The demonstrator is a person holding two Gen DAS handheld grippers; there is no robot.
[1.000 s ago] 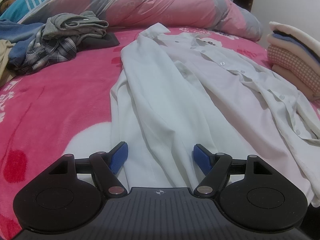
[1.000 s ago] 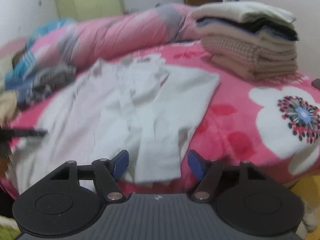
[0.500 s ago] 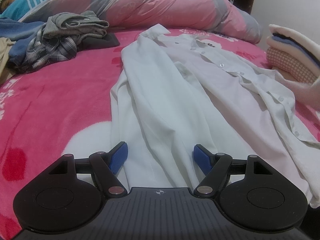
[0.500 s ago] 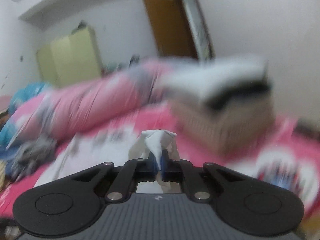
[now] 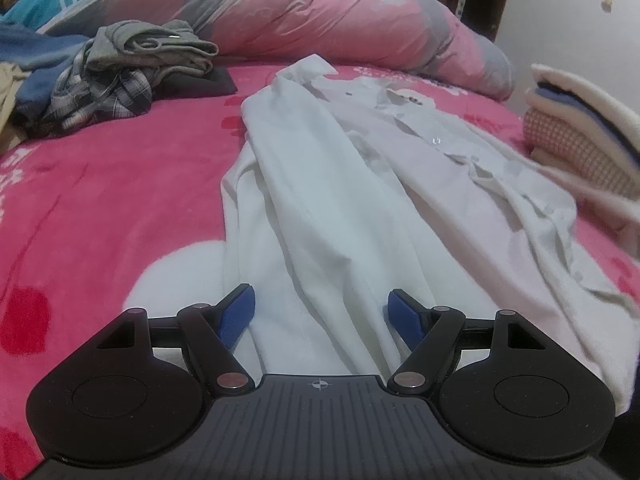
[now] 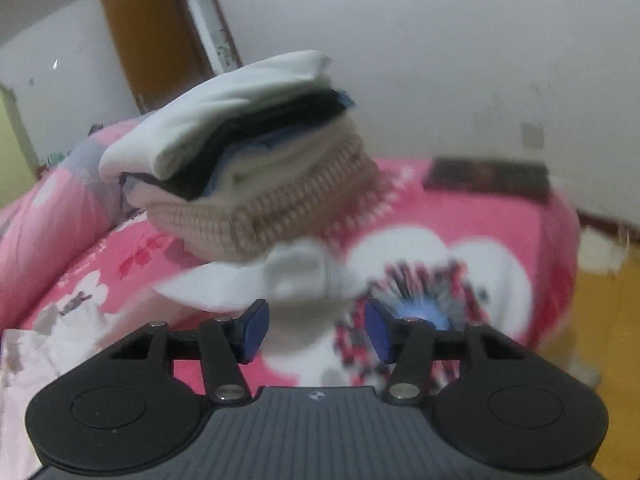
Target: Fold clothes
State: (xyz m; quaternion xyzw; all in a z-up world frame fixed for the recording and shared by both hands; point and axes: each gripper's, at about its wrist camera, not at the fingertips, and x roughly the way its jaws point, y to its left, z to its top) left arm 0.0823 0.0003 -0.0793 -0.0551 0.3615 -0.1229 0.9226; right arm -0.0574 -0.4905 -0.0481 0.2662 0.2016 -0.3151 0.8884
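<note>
A white shirt [image 5: 360,184] lies spread lengthwise on the pink bed [image 5: 100,200], collar at the far end, its near hem running between and under the wide-open jaws of the left gripper [image 5: 320,312], which holds nothing. The right gripper [image 6: 316,328] is also open and empty, a blurred white shirt end [image 6: 296,276] just beyond its jaws. A folded stack [image 6: 240,160] sits farther off; loose clothes [image 5: 120,72] lie far left.
</note>
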